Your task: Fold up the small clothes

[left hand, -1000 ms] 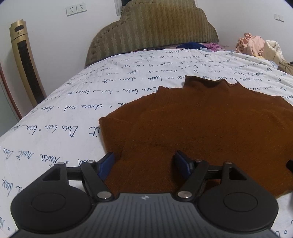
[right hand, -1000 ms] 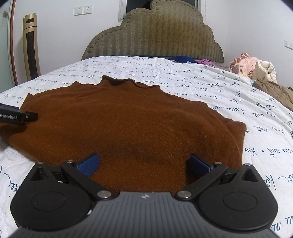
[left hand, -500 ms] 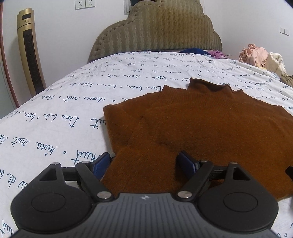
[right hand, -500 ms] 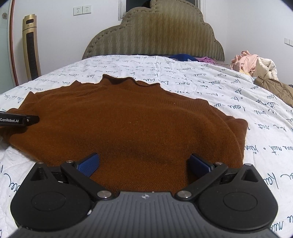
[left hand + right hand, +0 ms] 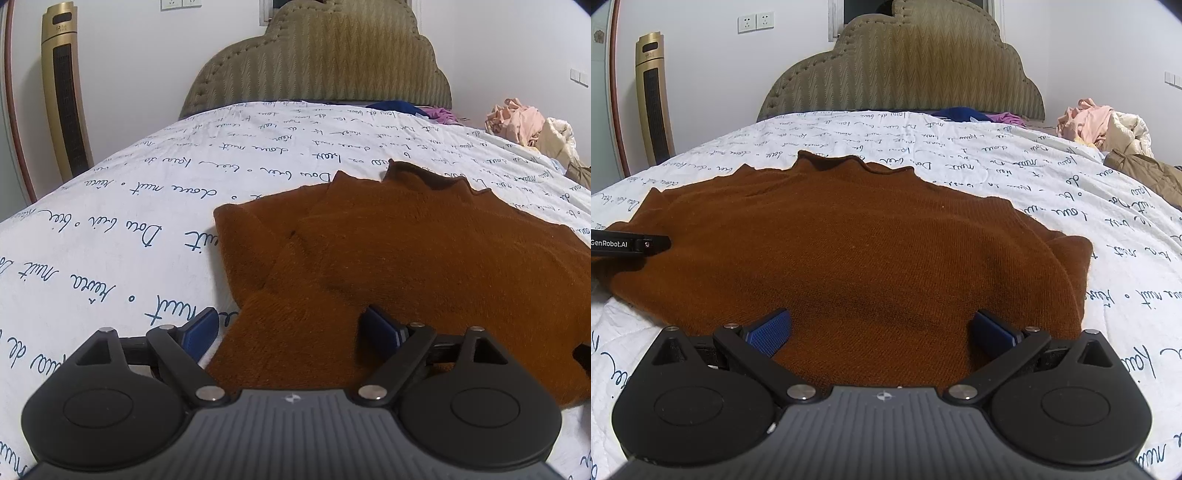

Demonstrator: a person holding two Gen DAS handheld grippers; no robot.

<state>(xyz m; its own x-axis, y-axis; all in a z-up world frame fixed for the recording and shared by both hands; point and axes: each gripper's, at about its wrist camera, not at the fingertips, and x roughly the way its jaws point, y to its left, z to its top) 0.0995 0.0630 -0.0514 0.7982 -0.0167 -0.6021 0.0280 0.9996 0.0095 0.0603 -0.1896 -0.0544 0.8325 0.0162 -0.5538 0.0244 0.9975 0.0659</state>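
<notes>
Bare bed (image 5: 110,221) lies open along its left edge, beside the brown sweater (image 5: 424,266), and between the sweater's collar and the headboard (image 5: 905,74). At the bed's right edge a heap of clothes (image 5: 1108,125) blocks the way. A gold tower fan (image 5: 64,99) stands off the left edge, near the head corner.

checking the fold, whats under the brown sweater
The brown sweater lies flat on the white script-printed bedspread, which shows all round it. Anything beneath the sweater itself is covered.
</notes>
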